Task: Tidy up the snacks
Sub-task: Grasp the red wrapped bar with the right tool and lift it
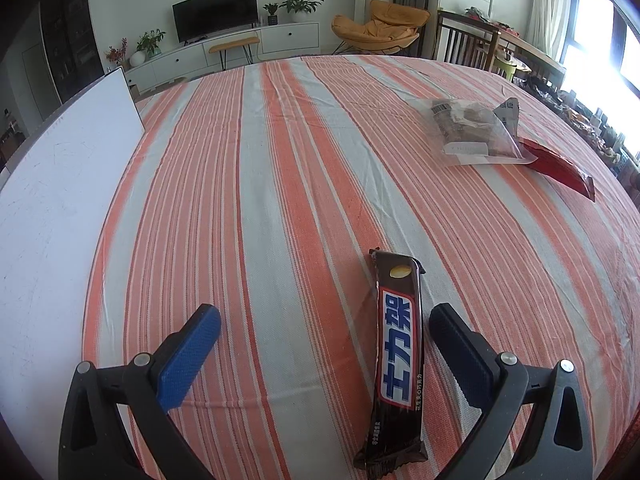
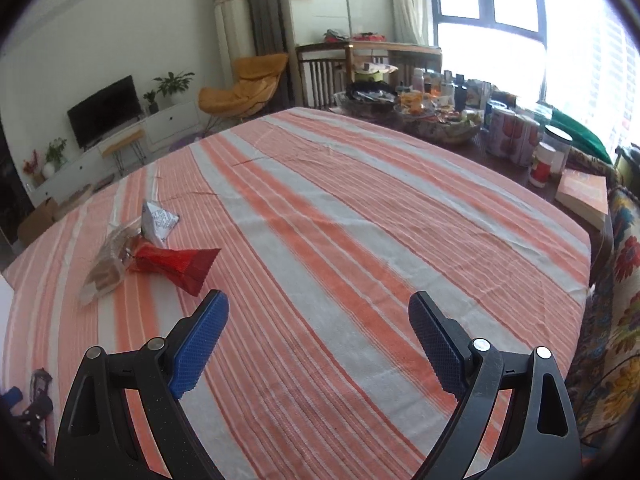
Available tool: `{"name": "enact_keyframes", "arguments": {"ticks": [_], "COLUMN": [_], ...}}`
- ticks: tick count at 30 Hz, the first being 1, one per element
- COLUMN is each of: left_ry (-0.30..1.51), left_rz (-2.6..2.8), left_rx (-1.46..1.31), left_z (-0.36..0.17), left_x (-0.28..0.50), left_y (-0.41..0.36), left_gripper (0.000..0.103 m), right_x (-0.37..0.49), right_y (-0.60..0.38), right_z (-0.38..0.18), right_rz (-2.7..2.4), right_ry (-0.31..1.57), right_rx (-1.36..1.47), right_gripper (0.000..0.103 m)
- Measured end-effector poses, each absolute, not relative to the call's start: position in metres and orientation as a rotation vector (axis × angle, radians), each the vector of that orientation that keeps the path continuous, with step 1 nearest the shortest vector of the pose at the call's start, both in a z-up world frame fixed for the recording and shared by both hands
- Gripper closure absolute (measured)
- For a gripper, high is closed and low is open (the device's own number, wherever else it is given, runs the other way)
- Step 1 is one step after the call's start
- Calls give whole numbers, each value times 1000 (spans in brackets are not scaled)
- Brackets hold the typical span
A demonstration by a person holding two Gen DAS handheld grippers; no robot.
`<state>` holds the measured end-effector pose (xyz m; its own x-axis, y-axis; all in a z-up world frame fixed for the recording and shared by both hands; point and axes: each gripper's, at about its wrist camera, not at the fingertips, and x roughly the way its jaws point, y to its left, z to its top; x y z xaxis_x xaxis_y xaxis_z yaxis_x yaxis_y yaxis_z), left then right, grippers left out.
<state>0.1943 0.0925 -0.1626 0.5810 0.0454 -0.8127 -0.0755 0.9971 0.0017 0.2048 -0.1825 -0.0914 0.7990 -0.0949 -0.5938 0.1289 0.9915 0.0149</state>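
A striped orange-and-grey tablecloth (image 1: 304, 168) covers the table, with one white board (image 1: 60, 184) lying at its left edge and four snacks on the cloth: one clear bag of brown pieces (image 1: 472, 136), one red packet (image 1: 560, 168), one small grey-and-white printed packet (image 1: 507, 110) and one dark brown chocolate bar (image 1: 398, 356).

Taking the chocolate bar as the landmark, the left gripper (image 1: 324, 320) stands with its two blue-padded fingers spread wide apart, holding nothing. The bar lies lengthwise between them, close against the right finger (image 1: 460, 348) and well apart from the left finger (image 1: 192, 348), flat on the cloth and not touched by either pad as far as the view shows. Its wrapper carries a white label panel with blue characters edged in red and a pale peanut picture near its far end; both ends are crimped.

The other three snacks lie well beyond the bar, far and to its right, in one cluster: the clear bag rests partly over the red packet, and the printed packet stands just behind the bag.

The right gripper (image 2: 318, 312) is likewise spread open and empty, above bare cloth. In its view the red packet (image 2: 176, 262) lies ahead of its left finger (image 2: 200, 344), with the clear bag (image 2: 106, 268) and printed packet (image 2: 158, 220) beside it.
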Motion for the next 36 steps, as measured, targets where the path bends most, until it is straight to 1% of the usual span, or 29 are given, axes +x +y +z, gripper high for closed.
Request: {"name": "enact_keyframes", "arguments": {"ticks": [2, 4, 6, 9, 10, 12, 13, 14, 15, 16, 17, 19, 20, 23, 27, 28, 30, 31, 32, 36], "left_ry": [948, 948, 948, 948, 948, 948, 948, 948, 948, 948, 948, 948, 948, 948, 948, 948, 948, 948, 949, 948], "left_rz": [70, 70, 70, 70, 70, 70, 70, 70, 70, 70, 70, 69, 69, 70, 69, 69, 69, 70, 70, 70], "left_rx": [-35, -35, -35, -35, -35, -36, -36, -36, -37, -37, -37, -37, -37, -37, -37, -37, -37, -37, -37, -37], "left_z": [-163, -163, -163, -163, -163, -163, -163, -162, -162, -163, -162, -162, -162, -162, -162, -163, -162, -162, -163, -163], "left_x": [194, 194, 194, 194, 194, 194, 195, 195, 195, 195, 195, 196, 195, 196, 196, 195, 195, 196, 196, 196], "left_y": [93, 93, 93, 93, 93, 93, 92, 92, 92, 92, 92, 92, 93, 92, 93, 93, 93, 92, 93, 93], "left_gripper": [0, 0, 0, 0, 0, 0, 0, 0, 0, 0, 0, 0, 0, 0, 0, 0, 0, 0, 0, 0], "right_x": [232, 268, 297, 323, 330, 345, 351, 355, 356, 358, 357, 348, 339, 297, 227, 215, 200, 195, 197, 191], "right_y": [-158, -134, -107, -75, -71, -67, -68, -69, -72, -78, -83, -91, -98, -121, -114, -110, -103, -102, -98, -84], "right_z": [-76, -75, -85, -105, -113, -132, -139, -144, -142, -141, -139, -135, -133, -132, -138, -139, -148, -147, -149, -150], "right_rz": [40, 226, 330, 333, 326, 303, 304, 312, 321, 322, 322, 314, 291, 184, 160, 161, 181, 194, 192, 167], "right_ry": [659, 783, 911, 966, 984, 1044, 1078, 1113, 1098, 1112, 1126, 1119, 1118, 1114, 1021, 986, 969, 936, 935, 887], "right_rx": [-34, -111, -237, -461, -500, -529, -521, -492, -438, -373, -311, -203, -137, 60, 33, 14, 24, 29, 14, -82], "right_gripper": [10, 11, 12, 14, 18, 31, 49, 63, 64, 70, 80, 85, 86, 86, 86, 82, 68, 50, 29, 26]}}
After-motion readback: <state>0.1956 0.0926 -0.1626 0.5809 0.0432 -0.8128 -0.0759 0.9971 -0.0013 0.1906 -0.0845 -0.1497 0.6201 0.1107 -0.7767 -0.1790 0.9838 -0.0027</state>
